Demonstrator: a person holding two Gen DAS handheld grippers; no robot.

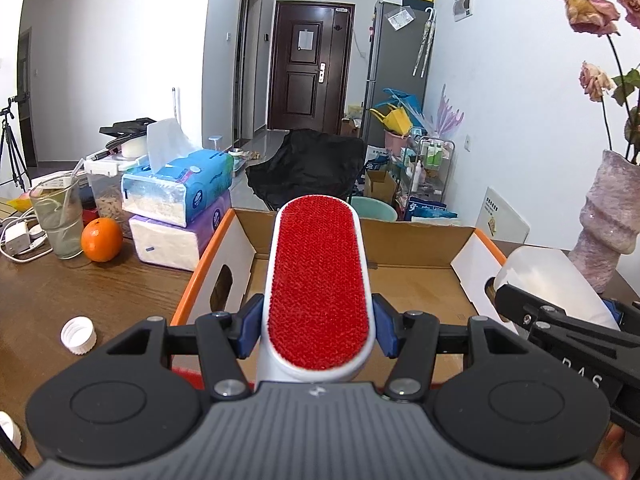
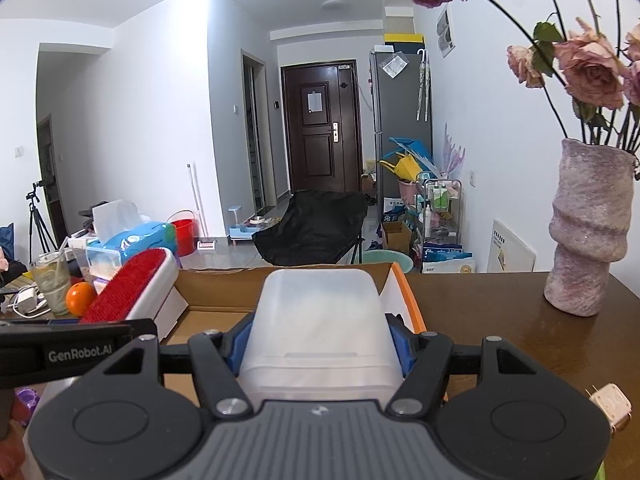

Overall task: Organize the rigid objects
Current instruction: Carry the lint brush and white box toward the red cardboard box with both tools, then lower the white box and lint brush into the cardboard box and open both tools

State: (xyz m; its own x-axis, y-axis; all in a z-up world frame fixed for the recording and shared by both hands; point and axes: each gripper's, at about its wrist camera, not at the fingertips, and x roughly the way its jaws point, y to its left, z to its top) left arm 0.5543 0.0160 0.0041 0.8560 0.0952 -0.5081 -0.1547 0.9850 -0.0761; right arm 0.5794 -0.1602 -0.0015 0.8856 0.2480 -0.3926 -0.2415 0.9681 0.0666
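Left hand-held gripper (image 1: 318, 330) clamped on the red-faced white lint brush (image 1: 320, 280) at frame centre, over the open orange-edged cardboard box (image 1: 416, 248), right hand-held gripper (image 2: 320, 346) gripped the translucent white plastic container (image 2: 318, 320), centre frame, above the box.

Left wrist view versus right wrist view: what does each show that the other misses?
Only the left wrist view shows the white bottle cap on the table and the purple tissue pack under the blue one.

Only the right wrist view shows the red bucket on the floor and the whole vase.

Both show the cardboard box, the orange, the lint brush clamped in the left hand-held gripper, and the translucent container clamped in the right hand-held gripper.
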